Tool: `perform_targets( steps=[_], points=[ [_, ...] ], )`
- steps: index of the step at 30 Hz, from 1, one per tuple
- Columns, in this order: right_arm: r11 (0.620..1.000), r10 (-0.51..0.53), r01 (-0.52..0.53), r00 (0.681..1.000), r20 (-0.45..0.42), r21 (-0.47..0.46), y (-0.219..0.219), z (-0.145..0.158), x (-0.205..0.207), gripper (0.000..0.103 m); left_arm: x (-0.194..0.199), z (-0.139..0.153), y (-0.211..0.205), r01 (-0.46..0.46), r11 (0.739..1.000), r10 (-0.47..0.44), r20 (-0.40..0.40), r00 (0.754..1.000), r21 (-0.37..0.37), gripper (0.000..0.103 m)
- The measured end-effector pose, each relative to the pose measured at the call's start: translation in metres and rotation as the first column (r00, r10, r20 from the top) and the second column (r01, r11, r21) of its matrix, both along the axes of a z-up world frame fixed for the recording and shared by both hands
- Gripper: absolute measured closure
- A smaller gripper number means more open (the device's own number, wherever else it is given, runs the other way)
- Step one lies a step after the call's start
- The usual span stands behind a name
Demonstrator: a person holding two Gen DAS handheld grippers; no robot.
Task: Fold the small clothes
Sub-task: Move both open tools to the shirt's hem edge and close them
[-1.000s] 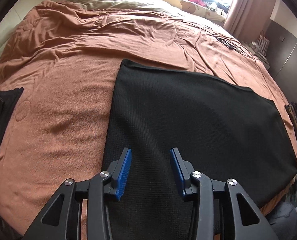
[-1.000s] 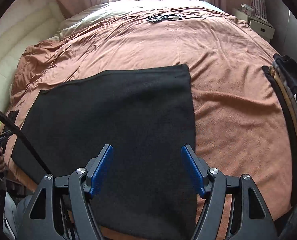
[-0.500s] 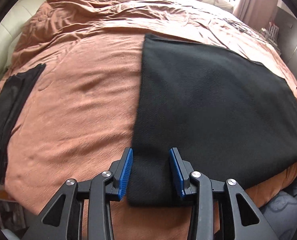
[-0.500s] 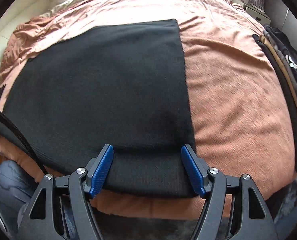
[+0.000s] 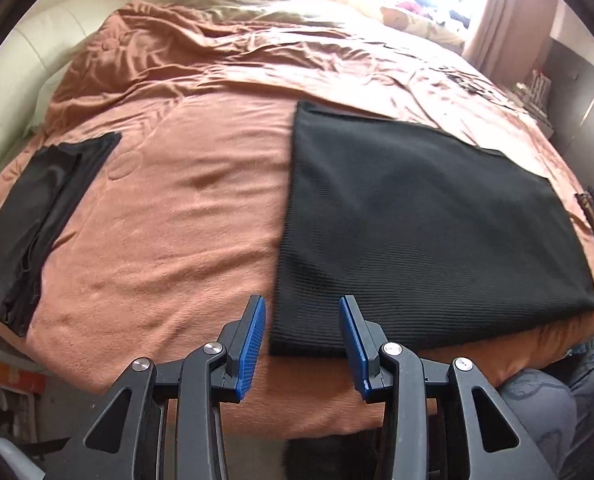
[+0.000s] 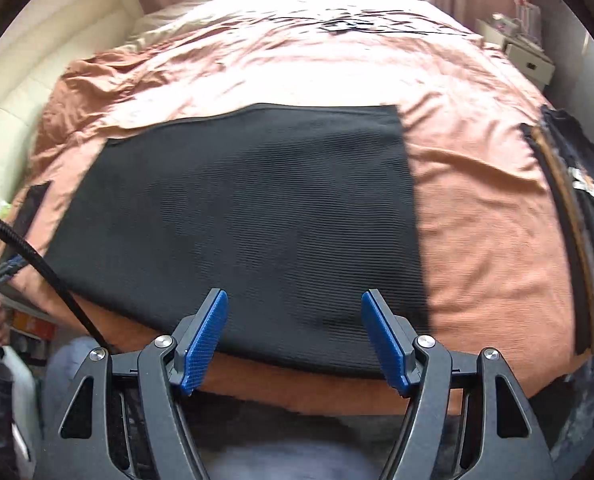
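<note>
A black ribbed knit garment (image 5: pixel 425 232) lies flat as a rectangle on the rust-orange bedspread (image 5: pixel 169 216), reaching the near edge of the bed. My left gripper (image 5: pixel 301 320) hangs open above its near left corner, with nothing between the blue pads. In the right wrist view the same garment (image 6: pixel 257 216) fills the middle, and my right gripper (image 6: pixel 295 316) stands open, wider than the left, over its near edge towards the right corner. Neither gripper touches the cloth.
A folded dark garment (image 5: pixel 37 224) lies at the bed's left edge. A stack of dark clothes (image 6: pixel 577 216) sits at the right edge. Cables (image 6: pixel 349 24) lie at the far end. A person's grey-clad knee (image 5: pixel 545 412) shows below the bed edge.
Both grippers have drawn back towards the near edge of the bed, from over the garment's middle to its near corners. The garment lies unmoved.
</note>
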State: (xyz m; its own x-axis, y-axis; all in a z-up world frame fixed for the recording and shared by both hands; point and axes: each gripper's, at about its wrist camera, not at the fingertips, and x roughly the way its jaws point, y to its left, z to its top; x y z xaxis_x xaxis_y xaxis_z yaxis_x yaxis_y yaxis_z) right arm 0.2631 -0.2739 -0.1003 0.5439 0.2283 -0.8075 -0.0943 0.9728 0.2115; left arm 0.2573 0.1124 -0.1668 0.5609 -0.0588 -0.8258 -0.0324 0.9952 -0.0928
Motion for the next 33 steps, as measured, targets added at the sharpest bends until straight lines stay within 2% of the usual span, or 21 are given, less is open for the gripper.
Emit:
perform_targets(
  steps=[6,7,10,14,17,19,20,26,30,33],
  points=[
    [0.999,0.043,-0.042,0.998,-0.038,0.033,0.027,-0.022,0.003,0.035,0.006,-0.004,-0.044,0.069,0.996,-0.07,-0.016,0.997,-0.05,0.062],
    [0.998,0.046,-0.044,0.998,-0.047,0.035,0.031,-0.027,0.004,0.035,0.007,-0.006,-0.053,0.08,0.996,-0.081,-0.02,0.997,-0.048,0.062],
    [0.998,0.05,-0.047,0.995,-0.081,0.047,0.034,-0.043,0.018,0.044,0.01,-0.014,-0.08,0.11,0.993,-0.111,-0.031,0.993,-0.039,0.062],
    [0.999,0.049,-0.048,0.992,-0.116,0.009,0.046,-0.063,0.037,0.045,0.013,-0.021,-0.106,0.135,0.991,-0.136,-0.04,0.99,-0.017,0.062],
    [0.997,0.058,-0.065,0.986,-0.153,-0.043,0.054,-0.076,0.043,0.045,0.016,-0.034,-0.117,0.133,0.991,-0.131,-0.072,0.989,0.03,0.062],
    [0.996,0.059,-0.068,0.987,-0.149,-0.061,0.058,-0.074,0.046,0.045,0.02,-0.049,-0.116,0.125,0.992,-0.121,-0.114,0.986,0.029,0.062],
    [0.996,0.056,-0.066,0.988,-0.145,-0.06,0.059,-0.07,0.047,0.045,0.02,-0.05,-0.114,0.123,0.992,-0.12,-0.104,0.987,0.02,0.062],
    [0.989,0.136,-0.14,0.987,-0.088,-0.043,0.089,-0.049,0.05,0.045,0.016,-0.04,-0.099,0.099,0.994,-0.103,-0.085,0.991,-0.048,0.062],
    [0.977,0.212,-0.212,0.973,-0.091,0.009,0.117,-0.049,0.059,0.056,0.007,-0.038,-0.068,0.025,0.993,-0.033,-0.064,0.997,-0.118,0.062],
    [0.969,0.248,-0.247,0.963,-0.108,0.026,0.131,-0.062,0.07,0.065,0.002,-0.04,-0.036,-0.052,0.984,0.045,-0.042,0.998,-0.171,0.062]
  ],
)
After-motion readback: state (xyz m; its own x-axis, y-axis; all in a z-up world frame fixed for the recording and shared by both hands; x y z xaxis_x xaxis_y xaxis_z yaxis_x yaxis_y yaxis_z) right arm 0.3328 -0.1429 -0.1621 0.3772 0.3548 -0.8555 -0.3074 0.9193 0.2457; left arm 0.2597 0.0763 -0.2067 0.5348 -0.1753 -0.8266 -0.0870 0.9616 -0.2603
